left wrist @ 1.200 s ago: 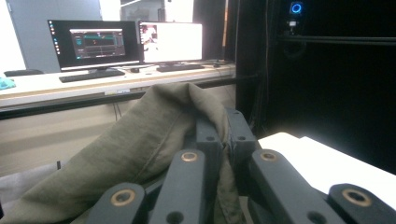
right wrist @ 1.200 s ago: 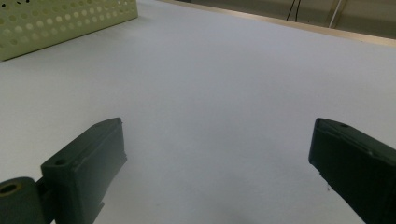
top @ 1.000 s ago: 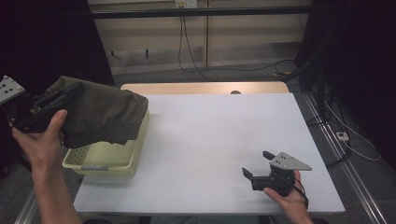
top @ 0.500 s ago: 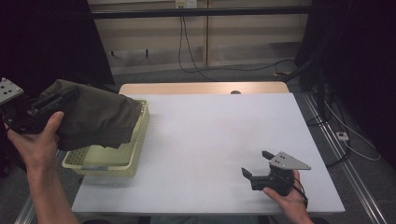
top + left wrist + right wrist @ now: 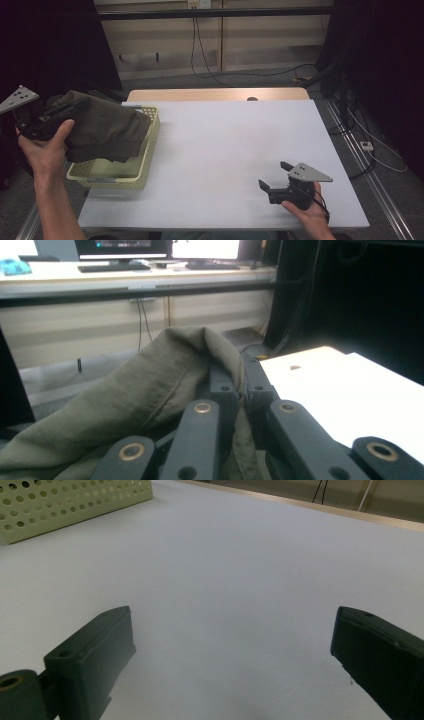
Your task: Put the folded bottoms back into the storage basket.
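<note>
Left gripper (image 5: 75,107), mid-left of frame, jaws pinching olive cloth (image 5: 105,130) held over basket (image 5: 145,160); right gripper (image 5: 275,176), lower right on table (image 5: 225,140), jaws spread, empty.

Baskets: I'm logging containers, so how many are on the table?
1: a pale yellow perforated basket at the table's left edge, partly covered by the olive cloth that the left tool holds.

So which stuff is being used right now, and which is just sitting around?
In use:
- olive-green cloth, clamped in the left gripper
- pale yellow basket beneath it

Just there:
- right gripper, open, resting on the white table
- cables on the floor behind
</note>
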{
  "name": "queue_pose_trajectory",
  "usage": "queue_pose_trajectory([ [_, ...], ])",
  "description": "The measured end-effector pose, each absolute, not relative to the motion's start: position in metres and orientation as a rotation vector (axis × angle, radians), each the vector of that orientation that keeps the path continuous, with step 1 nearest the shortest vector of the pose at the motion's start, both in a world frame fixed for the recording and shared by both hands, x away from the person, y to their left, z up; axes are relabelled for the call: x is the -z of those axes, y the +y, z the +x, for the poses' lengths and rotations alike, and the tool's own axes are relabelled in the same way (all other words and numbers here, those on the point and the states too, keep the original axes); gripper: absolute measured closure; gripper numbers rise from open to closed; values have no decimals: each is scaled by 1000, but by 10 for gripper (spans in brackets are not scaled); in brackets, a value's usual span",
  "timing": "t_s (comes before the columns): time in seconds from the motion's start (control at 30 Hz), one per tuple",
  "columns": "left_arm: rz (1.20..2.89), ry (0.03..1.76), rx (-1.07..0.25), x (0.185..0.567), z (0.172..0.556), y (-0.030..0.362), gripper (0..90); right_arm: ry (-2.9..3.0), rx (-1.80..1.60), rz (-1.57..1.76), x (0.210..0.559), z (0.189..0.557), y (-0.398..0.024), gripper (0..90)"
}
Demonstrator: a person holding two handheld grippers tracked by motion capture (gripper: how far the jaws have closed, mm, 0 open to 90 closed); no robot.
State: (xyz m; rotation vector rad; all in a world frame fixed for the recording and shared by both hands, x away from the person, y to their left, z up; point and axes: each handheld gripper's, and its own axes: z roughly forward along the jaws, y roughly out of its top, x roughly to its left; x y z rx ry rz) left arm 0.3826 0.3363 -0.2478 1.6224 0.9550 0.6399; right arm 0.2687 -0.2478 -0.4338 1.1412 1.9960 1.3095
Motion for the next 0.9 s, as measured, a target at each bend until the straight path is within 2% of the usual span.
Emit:
queue_pose_trajectory([
  [0.3, 1623, 977, -584, 261, 392, 346, 867, 1999, -1309, 1140, 434, 268, -248, 37],
  [0.63, 1681, 1037, -541, 282, 408, 349, 867, 2000, -1309, 1140, 434, 268, -248, 36],
  [0.9, 1755, 1010, -478, 290, 411, 352, 865, 2000, -1306, 1140, 434, 268, -248, 37],
])
